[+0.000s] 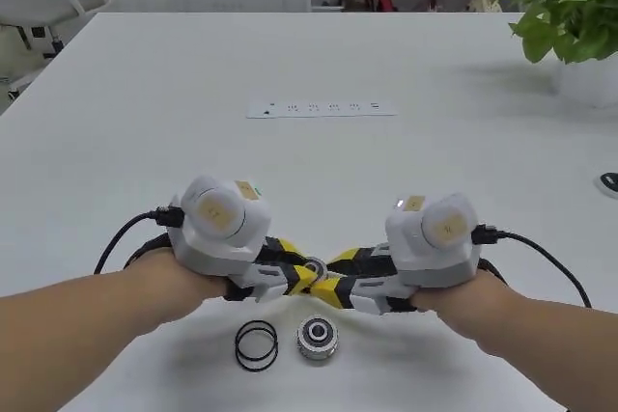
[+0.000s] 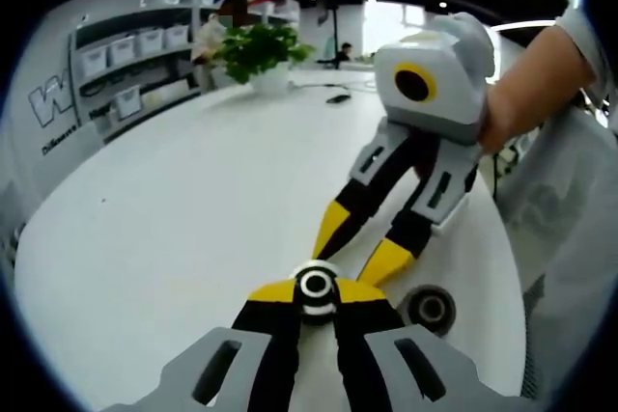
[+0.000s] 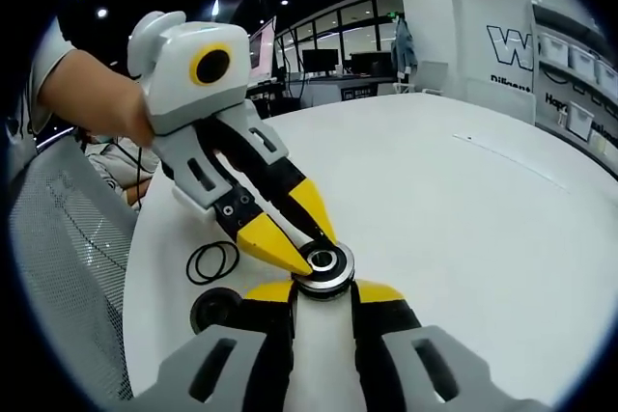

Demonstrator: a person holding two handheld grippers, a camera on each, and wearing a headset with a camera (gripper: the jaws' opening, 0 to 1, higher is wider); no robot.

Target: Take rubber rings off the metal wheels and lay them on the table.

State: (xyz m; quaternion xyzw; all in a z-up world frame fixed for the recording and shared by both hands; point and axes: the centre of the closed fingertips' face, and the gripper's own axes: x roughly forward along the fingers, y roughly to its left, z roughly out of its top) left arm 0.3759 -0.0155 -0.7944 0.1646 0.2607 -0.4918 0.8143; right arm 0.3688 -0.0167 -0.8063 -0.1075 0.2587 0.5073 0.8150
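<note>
"Where's the wheel now?"

"Up off the worktop (image 1: 309,171), between my claws. The left claw (image 1: 307,275) and right claw (image 1: 334,283) are both clamped on the metal wheel (image 1: 314,265). Two rubber rings (image 1: 256,344) lie at its 7 o'clock, a second wheel (image 1: 317,335) at 6."

"Which step?"

"Stripping its ring, I reckon. Next I'd hold one side firm and peel outward."
</note>
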